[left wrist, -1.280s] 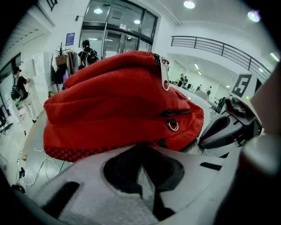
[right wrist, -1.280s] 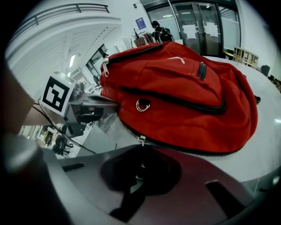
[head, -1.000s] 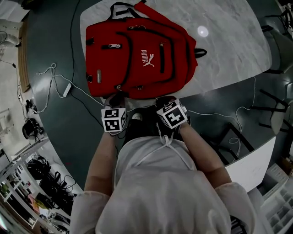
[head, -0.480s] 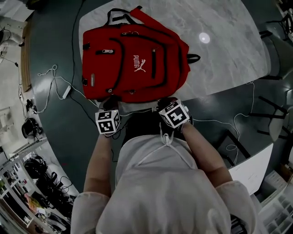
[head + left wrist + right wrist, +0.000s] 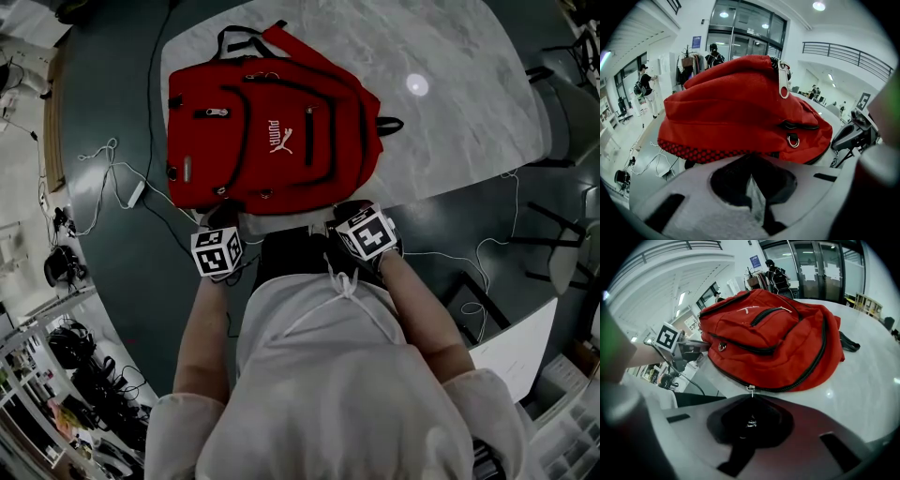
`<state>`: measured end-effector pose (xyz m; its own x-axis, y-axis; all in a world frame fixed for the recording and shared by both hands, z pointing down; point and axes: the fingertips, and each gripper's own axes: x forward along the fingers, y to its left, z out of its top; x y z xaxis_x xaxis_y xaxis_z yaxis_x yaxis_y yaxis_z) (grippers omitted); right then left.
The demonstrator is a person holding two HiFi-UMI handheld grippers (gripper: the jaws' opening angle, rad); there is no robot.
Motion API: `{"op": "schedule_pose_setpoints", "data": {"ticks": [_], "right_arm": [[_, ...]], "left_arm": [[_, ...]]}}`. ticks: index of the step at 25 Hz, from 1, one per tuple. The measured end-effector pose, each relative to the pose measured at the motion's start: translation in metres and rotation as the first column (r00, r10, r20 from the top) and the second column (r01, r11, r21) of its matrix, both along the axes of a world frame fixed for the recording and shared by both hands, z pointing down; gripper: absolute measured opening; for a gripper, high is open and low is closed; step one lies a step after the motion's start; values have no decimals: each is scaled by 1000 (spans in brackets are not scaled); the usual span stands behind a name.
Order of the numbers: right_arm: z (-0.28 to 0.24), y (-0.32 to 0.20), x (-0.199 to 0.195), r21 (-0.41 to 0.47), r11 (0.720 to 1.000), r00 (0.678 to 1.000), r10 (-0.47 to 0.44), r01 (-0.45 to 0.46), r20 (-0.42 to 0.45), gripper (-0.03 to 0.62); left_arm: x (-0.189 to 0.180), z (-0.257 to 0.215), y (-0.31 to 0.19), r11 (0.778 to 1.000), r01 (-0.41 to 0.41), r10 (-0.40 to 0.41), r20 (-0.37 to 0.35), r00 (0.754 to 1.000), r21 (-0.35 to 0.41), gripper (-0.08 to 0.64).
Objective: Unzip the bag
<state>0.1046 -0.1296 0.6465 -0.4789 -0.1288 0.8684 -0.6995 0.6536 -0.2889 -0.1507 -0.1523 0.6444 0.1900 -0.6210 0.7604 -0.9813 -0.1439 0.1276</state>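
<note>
Marble table (image 5: 469, 122): open surface right and far. Red backpack (image 5: 272, 141) lies flat at near-left, its hem on the table's near edge, pockets zipped, contents unseen. Left gripper (image 5: 751, 161) clenched, tips against the near-left hem; can't tell if it pinches fabric. Right gripper (image 5: 751, 404) low at the near-right hem, clamped on the zipper pull (image 5: 750, 391).

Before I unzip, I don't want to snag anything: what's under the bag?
The bag lies on a marble table, which shows bare around it. Whatever lies directly under the bag is covered.
</note>
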Motion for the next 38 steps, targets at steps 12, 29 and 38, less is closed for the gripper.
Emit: {"op": "schedule_pose_setpoints", "data": {"ticks": [12, 29, 38], "right_arm": [[-5, -21, 44, 103, 993, 988, -42, 58, -147, 28], [2, -37, 70, 62, 994, 982, 94, -85, -162, 31], [-73, -75, 47, 291, 930, 974, 226, -223, 25, 57]], "left_arm": [[-1, 1, 1, 1000, 17, -17, -17, 1000, -17, 21], [4, 0, 4, 1000, 19, -19, -23, 1000, 0, 21], [59, -72, -5, 977, -45, 72, -122, 990, 210, 21]]}}
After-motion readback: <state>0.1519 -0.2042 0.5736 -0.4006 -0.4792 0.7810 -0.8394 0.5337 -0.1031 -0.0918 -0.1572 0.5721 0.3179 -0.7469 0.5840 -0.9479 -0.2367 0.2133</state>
